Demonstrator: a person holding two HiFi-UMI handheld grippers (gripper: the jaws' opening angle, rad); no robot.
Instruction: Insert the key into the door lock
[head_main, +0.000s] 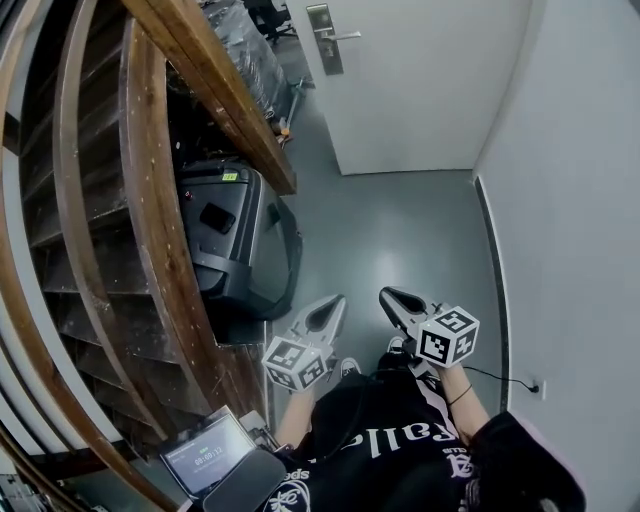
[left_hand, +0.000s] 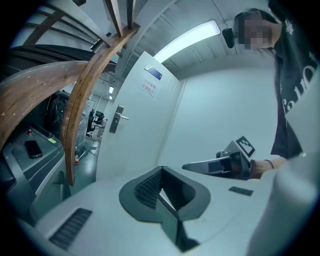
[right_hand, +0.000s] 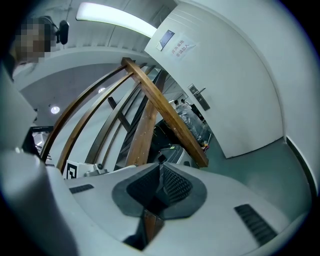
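A curved wooden stair frame (head_main: 150, 200) is seen along the left side, with an open laptop (head_main: 205, 455) set below it near the person's feet. Just beside the frame, a grey machine (head_main: 235, 250) is placed on the floor (head_main: 400, 230), and a dark phone (head_main: 217, 217) is laid on its top.

The left gripper (head_main: 330, 308) is held low in front of the person's body and is pointed forward. In the left gripper view its jaws are seen brought together at the tips (left_hand: 161, 187); whether anything thin is pinched there cannot be told. The right gripper (head_main: 395, 298) is held just beside it, the two being apart, and its jaws are likewise shown closed on themselves in the right gripper view (right_hand: 161, 182).

The white door (head_main: 420, 90) is found at the far end of the floor, well apart from both grippers. The door lock (head_main: 326, 42) is carried on a metal plate near the door's left edge, under the lever handle (head_main: 342, 35). A wall socket (head_main: 537, 387) is mounted low on the right wall (head_main: 580, 200).
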